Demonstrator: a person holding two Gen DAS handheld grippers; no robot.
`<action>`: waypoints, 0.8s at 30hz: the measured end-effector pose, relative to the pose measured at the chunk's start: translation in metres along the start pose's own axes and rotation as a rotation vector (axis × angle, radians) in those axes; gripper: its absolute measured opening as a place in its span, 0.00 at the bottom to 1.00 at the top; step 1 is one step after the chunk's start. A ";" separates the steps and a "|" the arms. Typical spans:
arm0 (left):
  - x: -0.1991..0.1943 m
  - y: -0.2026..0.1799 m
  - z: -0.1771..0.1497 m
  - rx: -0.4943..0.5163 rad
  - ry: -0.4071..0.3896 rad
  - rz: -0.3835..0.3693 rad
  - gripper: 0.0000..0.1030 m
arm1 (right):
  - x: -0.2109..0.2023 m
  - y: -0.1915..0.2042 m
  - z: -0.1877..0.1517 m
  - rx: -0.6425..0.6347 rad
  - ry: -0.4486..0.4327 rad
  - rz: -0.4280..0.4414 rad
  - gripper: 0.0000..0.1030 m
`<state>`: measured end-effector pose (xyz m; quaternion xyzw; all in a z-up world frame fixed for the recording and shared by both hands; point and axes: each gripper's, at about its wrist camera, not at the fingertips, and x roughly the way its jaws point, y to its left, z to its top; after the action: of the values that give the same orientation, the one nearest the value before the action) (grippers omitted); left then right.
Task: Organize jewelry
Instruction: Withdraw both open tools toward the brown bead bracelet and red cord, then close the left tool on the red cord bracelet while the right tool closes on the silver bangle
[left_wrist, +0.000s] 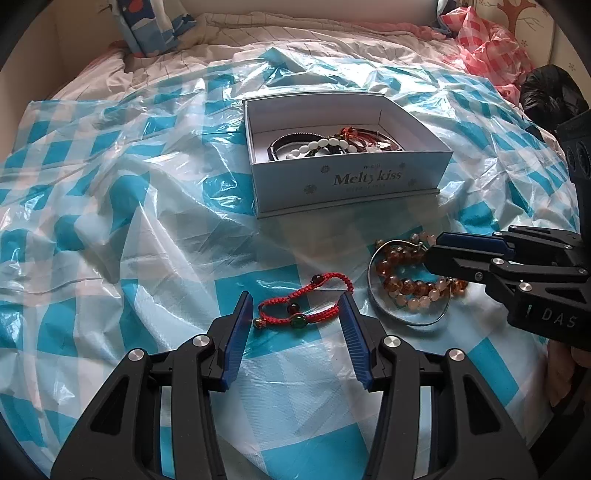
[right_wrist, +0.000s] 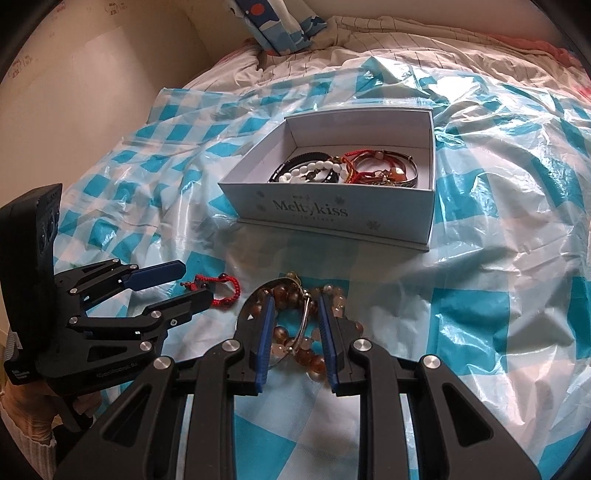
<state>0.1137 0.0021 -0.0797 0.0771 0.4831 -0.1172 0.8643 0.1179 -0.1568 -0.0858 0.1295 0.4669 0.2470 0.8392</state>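
Note:
A white "Melty kiss" box (left_wrist: 351, 181) holds several bracelets (left_wrist: 332, 144); it also shows in the right wrist view (right_wrist: 369, 218). A red cord bracelet (left_wrist: 303, 299) with dark beads lies on the plastic sheet between the fingers of my open left gripper (left_wrist: 295, 301), which also shows in the right wrist view (right_wrist: 192, 282) over the red cord bracelet (right_wrist: 225, 291). A pile of amber bead bracelets (left_wrist: 406, 284) and a silver bangle (left_wrist: 373, 291) lies to the right. My right gripper (right_wrist: 295, 304) is open, fingers on either side of the beads (right_wrist: 295, 332); it also shows in the left wrist view (left_wrist: 432, 251).
A blue-and-white checked plastic sheet (left_wrist: 147, 221) covers the bed. A blue patterned pillow (left_wrist: 147, 26) lies at the far left. A red checked plastic bag (left_wrist: 487, 48) and a black bag (left_wrist: 550, 92) sit at the far right. A wall (right_wrist: 92, 92) runs along the bed's left side.

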 end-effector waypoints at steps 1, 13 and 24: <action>0.000 0.000 0.000 -0.001 0.000 -0.001 0.44 | 0.001 0.000 0.000 -0.001 0.002 0.000 0.24; 0.008 -0.002 -0.001 0.013 0.012 0.016 0.44 | 0.013 0.004 0.000 -0.027 0.025 -0.018 0.24; 0.012 -0.003 -0.001 0.023 0.026 0.008 0.23 | 0.016 0.007 -0.001 -0.058 0.033 -0.042 0.15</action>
<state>0.1182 -0.0022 -0.0906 0.0904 0.4924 -0.1182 0.8575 0.1223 -0.1418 -0.0948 0.0913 0.4762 0.2450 0.8396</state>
